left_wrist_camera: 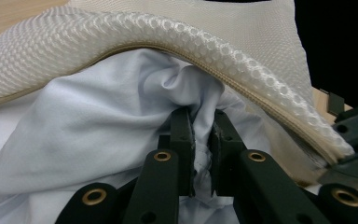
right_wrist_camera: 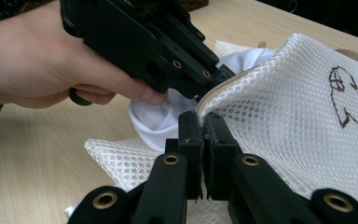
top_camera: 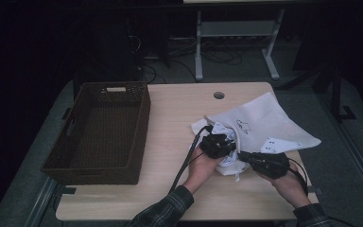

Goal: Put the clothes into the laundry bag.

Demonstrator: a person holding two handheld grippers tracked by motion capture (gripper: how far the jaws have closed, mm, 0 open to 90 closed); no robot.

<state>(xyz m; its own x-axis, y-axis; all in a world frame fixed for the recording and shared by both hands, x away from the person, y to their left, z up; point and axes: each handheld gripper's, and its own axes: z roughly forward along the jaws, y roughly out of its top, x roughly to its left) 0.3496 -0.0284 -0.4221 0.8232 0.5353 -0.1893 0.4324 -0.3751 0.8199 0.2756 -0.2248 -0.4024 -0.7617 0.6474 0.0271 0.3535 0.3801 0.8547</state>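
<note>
At table's right: left gripper (left_wrist_camera: 200,135) clamps white cloth (left_wrist_camera: 98,135); right gripper (right_wrist_camera: 203,133) clamps mesh bag (right_wrist_camera: 279,107) rim.

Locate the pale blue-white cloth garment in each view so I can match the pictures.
High view: the pale blue-white cloth garment bunches at the mouth of the white mesh laundry bag, between both tongs.
Left gripper view: it is at the centre and lower left, pinched in the left tongs.
Right gripper view: it sits at the centre, under the left tongs, beside the right tongs.
Shared landmark: the bag's beige zipper edge.
</note>
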